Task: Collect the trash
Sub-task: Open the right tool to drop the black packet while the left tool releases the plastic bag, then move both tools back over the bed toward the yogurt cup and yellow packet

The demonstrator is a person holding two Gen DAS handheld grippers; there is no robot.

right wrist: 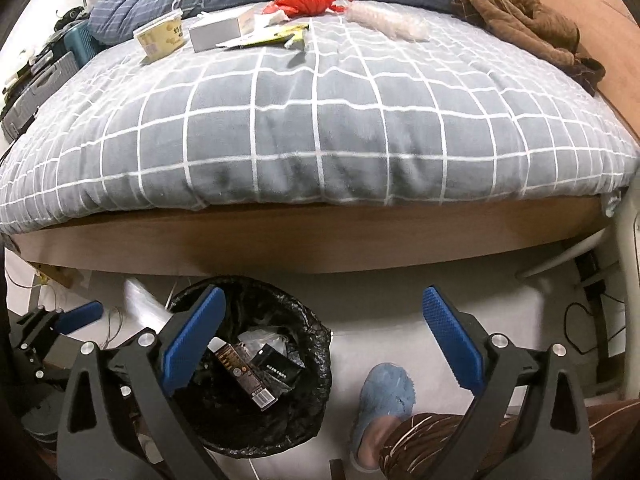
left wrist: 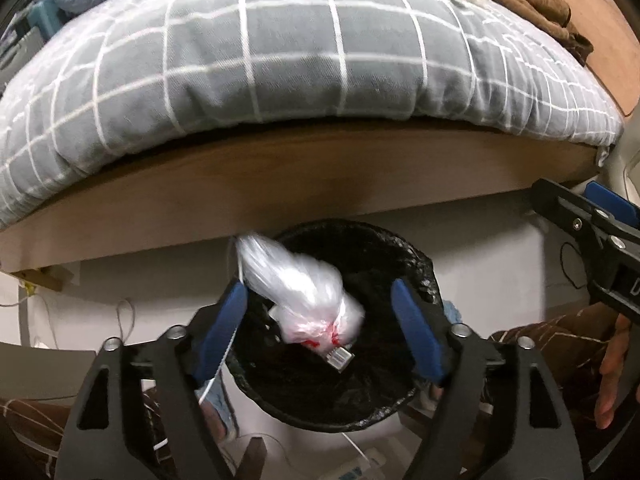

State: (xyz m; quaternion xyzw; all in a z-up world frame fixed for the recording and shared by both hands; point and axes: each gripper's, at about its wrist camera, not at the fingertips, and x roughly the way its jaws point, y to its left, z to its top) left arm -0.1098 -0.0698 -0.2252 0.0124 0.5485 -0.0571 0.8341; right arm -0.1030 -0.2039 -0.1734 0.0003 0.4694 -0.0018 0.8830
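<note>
A clear plastic bag (left wrist: 298,292), motion-blurred, crumpled, with red print near its knotted end, hung over the black-lined trash bin (left wrist: 416,264) on the floor beside the bed (left wrist: 280,184). The left gripper (left wrist: 320,320) stood with jaws apart, the bag between its blue pads (left wrist: 416,332) but untouched. The right gripper (right wrist: 324,340) gaped wide and empty above the floor, its left pad over the bin, which held cartons (right wrist: 244,372) and wrappers.
</note>
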